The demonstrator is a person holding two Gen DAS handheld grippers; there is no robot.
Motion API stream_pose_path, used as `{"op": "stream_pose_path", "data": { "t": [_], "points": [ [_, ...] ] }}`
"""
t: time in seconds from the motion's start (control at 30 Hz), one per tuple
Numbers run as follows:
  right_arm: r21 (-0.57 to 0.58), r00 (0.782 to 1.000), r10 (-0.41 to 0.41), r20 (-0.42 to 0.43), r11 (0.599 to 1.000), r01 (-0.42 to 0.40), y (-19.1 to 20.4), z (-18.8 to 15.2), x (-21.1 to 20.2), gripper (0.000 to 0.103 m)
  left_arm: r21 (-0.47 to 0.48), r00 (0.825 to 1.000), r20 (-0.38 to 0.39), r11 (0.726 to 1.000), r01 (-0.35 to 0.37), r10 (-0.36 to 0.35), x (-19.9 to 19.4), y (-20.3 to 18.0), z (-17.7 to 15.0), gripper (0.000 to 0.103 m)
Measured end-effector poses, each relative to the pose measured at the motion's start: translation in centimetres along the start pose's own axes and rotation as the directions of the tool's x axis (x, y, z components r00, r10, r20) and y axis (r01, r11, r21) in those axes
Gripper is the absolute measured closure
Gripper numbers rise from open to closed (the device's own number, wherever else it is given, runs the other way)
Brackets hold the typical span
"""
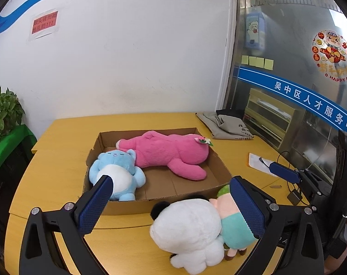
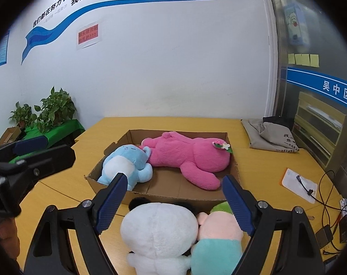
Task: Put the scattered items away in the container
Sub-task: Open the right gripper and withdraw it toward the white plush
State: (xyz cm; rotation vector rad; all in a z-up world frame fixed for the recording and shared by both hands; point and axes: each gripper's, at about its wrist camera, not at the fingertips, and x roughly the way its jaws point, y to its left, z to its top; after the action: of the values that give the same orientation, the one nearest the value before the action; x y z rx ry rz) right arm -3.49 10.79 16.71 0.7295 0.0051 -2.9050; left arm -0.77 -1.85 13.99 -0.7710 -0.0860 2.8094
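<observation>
A shallow cardboard box (image 1: 166, 200) (image 2: 173, 197) sits on the yellow table. Inside lie a pink plush (image 1: 171, 152) (image 2: 191, 158) and a light blue plush (image 1: 118, 174) (image 2: 127, 162). In front of the box, on the table, lie a white panda plush (image 1: 189, 231) (image 2: 159, 231) and, touching it on the right, a small doll in teal with a green cap (image 1: 233, 229) (image 2: 219, 236). My left gripper (image 1: 171, 199) is open, above the table before the box. My right gripper (image 2: 173, 194) is open, its fingers straddling the panda and the doll.
A folded grey bag (image 1: 228, 123) (image 2: 267, 135) lies at the table's back right. A white paper with a cable (image 1: 260, 162) (image 2: 299, 183) lies to the right, beside wires and adapters (image 2: 325, 233). Potted plants (image 2: 51, 112) stand on a green stand at left. A wall is behind.
</observation>
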Motion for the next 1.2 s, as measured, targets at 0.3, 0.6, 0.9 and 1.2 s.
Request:
{"op": "stream_pose_path", "data": {
  "t": [0.3, 0.6, 0.9, 1.2],
  "points": [
    [0.006, 1.0, -0.02, -0.023, 1.0, 0.02, -1.1, -0.4, 1.5, 0.018, -0.007, 0.999, -0.03, 1.0, 0.013, -0.013, 2.0, -0.3, -0.5, 0.0],
    [0.012, 0.999, -0.026, -0.047, 1.0, 0.026, -1.6, -0.8, 2.7, 0.018, -0.013, 0.997, -0.064, 0.999, 0.038, -0.039, 3.5, -0.1, -1.1, 0.0],
    [0.009, 0.997, -0.027, -0.069, 1.0, 0.028, -2.0, -1.5, 3.4, 0.018, -0.032, 0.995, -0.087, 0.998, 0.051, -0.054, 4.6, 0.2, -1.5, 0.0],
    [0.015, 0.995, -0.021, -0.094, 1.0, 0.023, -2.8, -2.1, 4.0, 0.018, -0.054, 0.988, -0.132, 0.995, 0.078, -0.085, 6.3, 0.5, -2.6, 0.0]
  ]
}}
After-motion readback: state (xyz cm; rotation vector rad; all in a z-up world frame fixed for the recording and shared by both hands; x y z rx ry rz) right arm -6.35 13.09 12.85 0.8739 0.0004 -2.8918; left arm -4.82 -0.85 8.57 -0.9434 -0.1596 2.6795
